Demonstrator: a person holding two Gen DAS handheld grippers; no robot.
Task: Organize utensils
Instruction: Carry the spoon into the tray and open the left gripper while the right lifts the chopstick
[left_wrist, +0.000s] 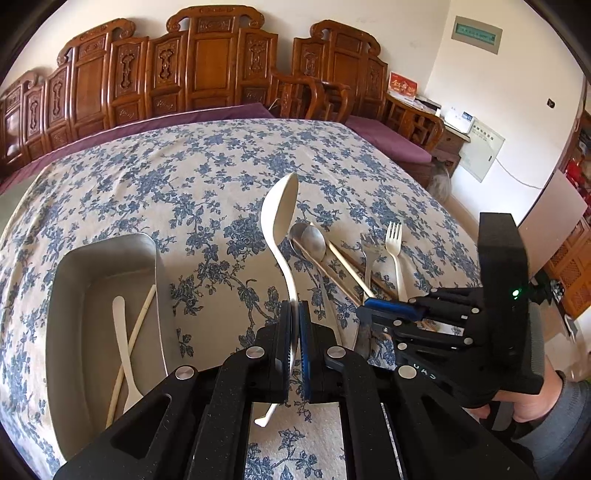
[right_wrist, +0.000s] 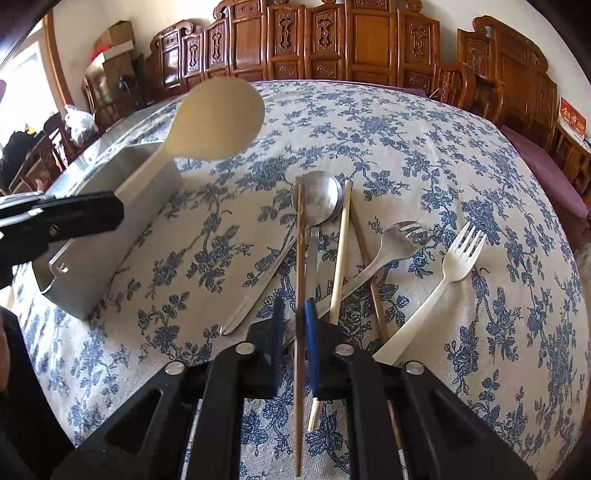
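The cream plastic spoon (left_wrist: 279, 218), smooth and glossy with a deep oval bowl and a curved handle, stands nearly upright above the bench (left_wrist: 147, 184), its bowl uppermost. The left tongs (left_wrist: 294, 332) are clenched on its handle between blue ribbed pads. To their left sits a rectangular metal tray (left_wrist: 107, 258) with rounded corners and matte grey walls, holding a pale chopstick (left_wrist: 135, 343) and another cream plastic utensil (left_wrist: 123, 343).

The right tongs (right_wrist: 295, 325) are nearly closed around a thin brown wooden chopstick (right_wrist: 300, 295); whether the pads press on it I cannot tell. Beside it lie a pile of utensils: a round-bowled steel spoon (right_wrist: 318, 201), a light bamboo chopstick (right_wrist: 341, 251), a steel fork (right_wrist: 397, 243), a flat steel knife (right_wrist: 258, 291) and a cream plastic fork (right_wrist: 448, 273). The bench wears a coarse beige cloth printed with blue flowers.
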